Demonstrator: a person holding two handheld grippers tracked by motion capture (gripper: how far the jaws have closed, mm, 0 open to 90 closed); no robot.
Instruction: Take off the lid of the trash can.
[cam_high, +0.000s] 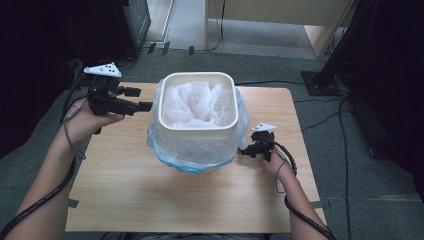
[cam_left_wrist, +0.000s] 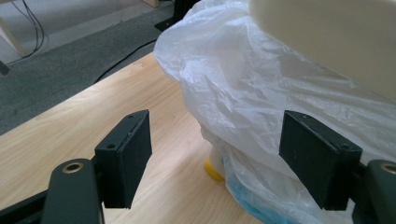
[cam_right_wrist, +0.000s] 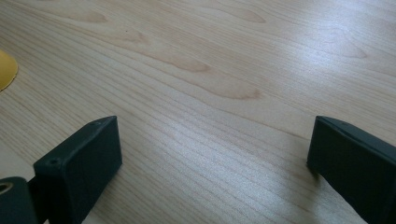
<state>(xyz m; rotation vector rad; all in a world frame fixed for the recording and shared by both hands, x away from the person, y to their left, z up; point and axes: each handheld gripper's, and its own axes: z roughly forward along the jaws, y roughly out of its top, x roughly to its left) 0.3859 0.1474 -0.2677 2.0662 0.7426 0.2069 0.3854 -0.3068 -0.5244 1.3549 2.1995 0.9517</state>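
A light wooden table (cam_high: 150, 200) with visible grain fills the middle of the high view, standing on grey carpet (cam_high: 280, 65) that runs to the upper edge of the frame. Black cables (cam_high: 330, 117) trail over the carpet at the right, dark equipment closes off the upper left and right corners, and a pale wooden piece of furniture (cam_high: 280, 12) crosses the top centre.

At the centre of the table stands a white bin (cam_high: 198, 127) with a rounded square rim, lined with a thin translucent plastic bag (cam_high: 195, 102) that is bunched inside and draped down over its outside walls; the bag looks bluish near the bottom.

The left gripper (cam_high: 145, 106) sits in the upper left part of the high view, level with the bin's rim and just beside its left side. In the left gripper view its jaws stand wide apart with nothing clamped; the right jaw lies close against the draped bag (cam_left_wrist: 261, 93), though contact cannot be judged.

The right gripper (cam_high: 243, 150) is low at the bin's right side, in the right-centre of the high view. In the right gripper view its jaws are spread wide over bare tabletop (cam_right_wrist: 210, 93), holding nothing, with a yellow sliver (cam_right_wrist: 5, 70) at the left edge.
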